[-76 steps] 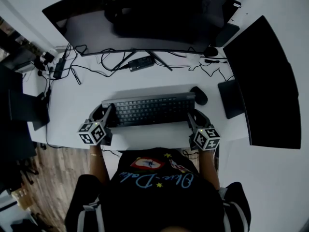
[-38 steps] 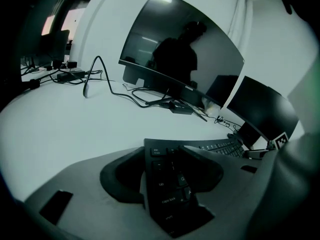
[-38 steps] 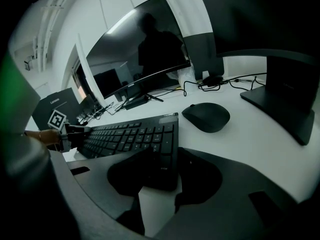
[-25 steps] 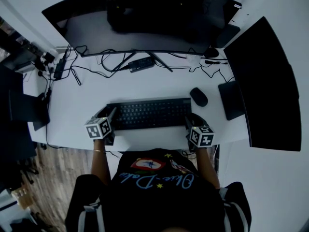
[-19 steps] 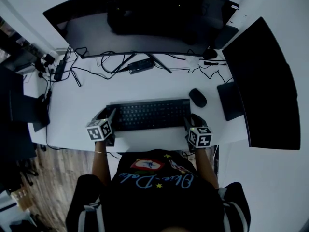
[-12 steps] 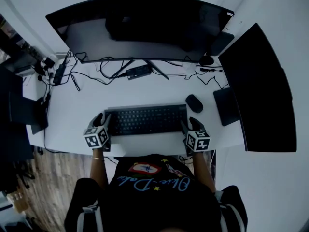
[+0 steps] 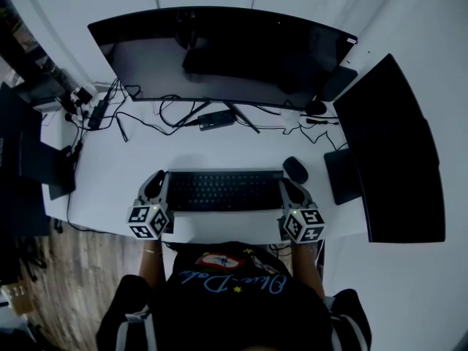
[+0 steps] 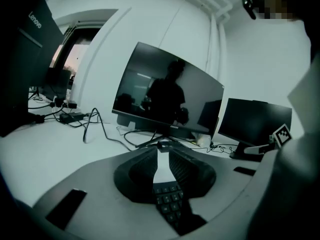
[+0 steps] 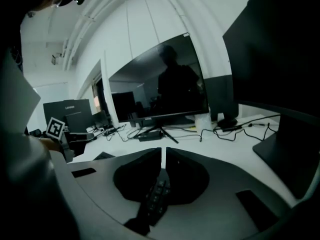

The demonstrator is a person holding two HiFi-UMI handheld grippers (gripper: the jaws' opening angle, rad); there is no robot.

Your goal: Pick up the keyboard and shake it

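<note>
Your left hand-held gripper (image 7: 161,189) and right hand-held gripper (image 7: 285,190) have just clamped the keyboard (image 7: 223,191) by its ends. The bites seem shallow in these dim views, so hard shaking could drop it onto the mouse (image 7: 295,170).

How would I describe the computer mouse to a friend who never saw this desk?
Find the wide curved monitor on the white desk, then the black keyboard in front of it. The mouse lies off the keyboard's far right corner: a small rounded oval, where its neighbours are flat rectangles.
</note>
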